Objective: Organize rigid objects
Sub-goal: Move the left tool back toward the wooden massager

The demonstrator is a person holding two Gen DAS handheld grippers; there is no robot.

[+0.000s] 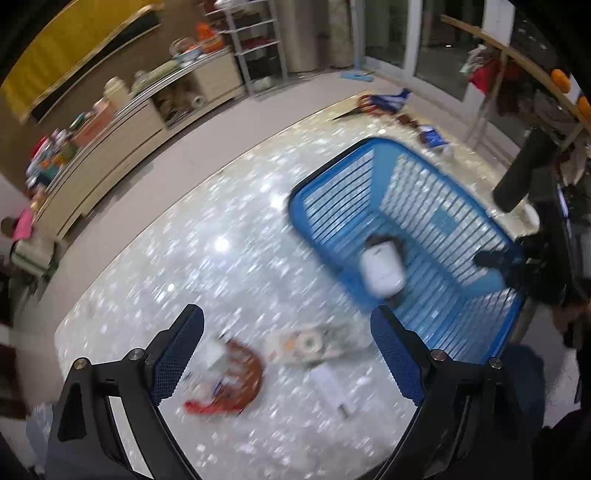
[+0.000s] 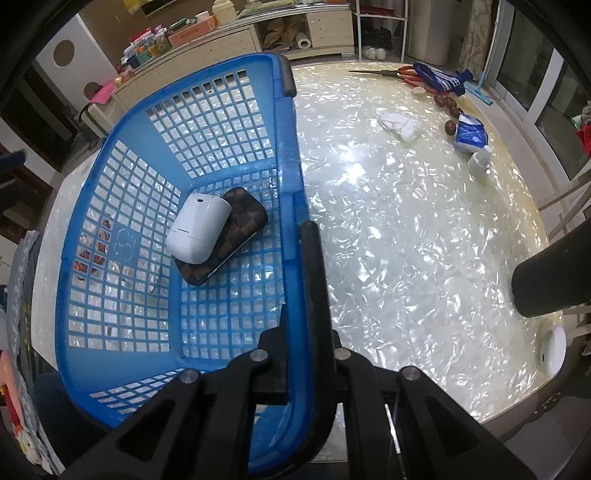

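A blue plastic basket (image 2: 110,177) stands on the shiny table; it also shows in the left wrist view (image 1: 436,206). Inside lie a white rounded case (image 2: 197,229) on top of a brown checkered case (image 2: 236,229). My right gripper (image 2: 299,266) is shut on the basket's right rim. My left gripper (image 1: 288,354) is open and empty above the table, left of the basket. Between its fingers lie a brown ring-shaped object (image 1: 240,380), a flat patterned packet (image 1: 306,345) and a white charger plug (image 1: 332,387). The left view is blurred.
At the table's far side lie red-handled scissors (image 2: 391,74), a blue-white cloth (image 2: 439,81), a white crumpled tissue (image 2: 400,123), a blue packet (image 2: 471,136), brown round items (image 2: 448,103). A white round object (image 2: 552,349) sits at the right edge. A cluttered sideboard (image 2: 236,29) stands behind.
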